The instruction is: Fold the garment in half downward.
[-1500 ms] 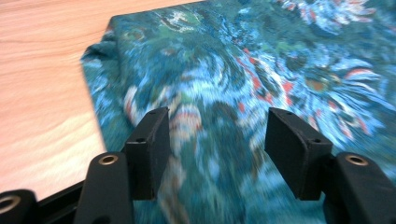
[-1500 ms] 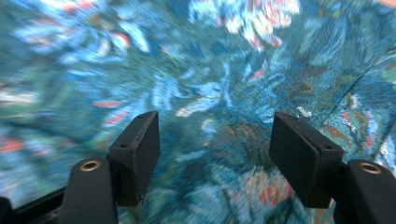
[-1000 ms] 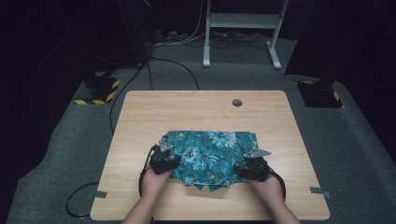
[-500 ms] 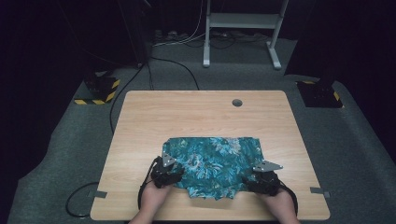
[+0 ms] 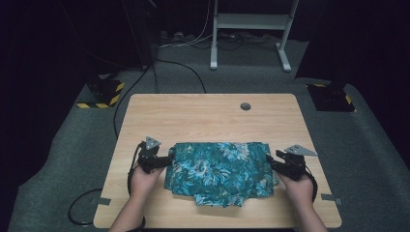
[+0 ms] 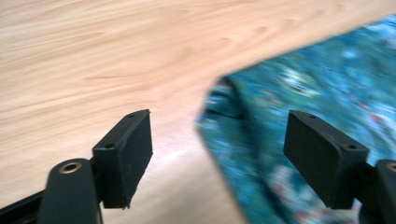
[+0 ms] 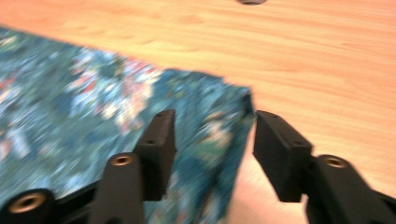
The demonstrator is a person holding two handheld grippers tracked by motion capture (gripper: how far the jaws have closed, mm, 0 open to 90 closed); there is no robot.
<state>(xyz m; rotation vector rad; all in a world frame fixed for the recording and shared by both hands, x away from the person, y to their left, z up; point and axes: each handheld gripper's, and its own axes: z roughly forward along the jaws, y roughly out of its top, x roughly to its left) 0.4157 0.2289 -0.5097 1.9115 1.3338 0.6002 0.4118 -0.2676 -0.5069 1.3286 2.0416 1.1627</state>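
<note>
A second ago your two grippers were over the near part of the teal floral cloth [image 5: 220, 171]; now they are at its two side edges, and the cloth lies as a flatter, squarer fold. I judge that one fold is finished and you are now preparing the next one.

Your left gripper [image 5: 167, 160] has just been opening its jaws. In the left gripper view they stand wide, with the cloth's corner [image 6: 219, 100] between them, but the pads do not touch it.

Your right gripper [image 5: 271, 163] has just been closing. Its jaws stand on both sides of the cloth's right edge [image 7: 233, 126], still with a gap, so it does not grip yet.

The cloth lies on the wooden table [image 5: 203, 116], toward 6 o'clock from the table's middle. It is a folded rectangle, and a lower layer sticks out along its near edge.
</note>
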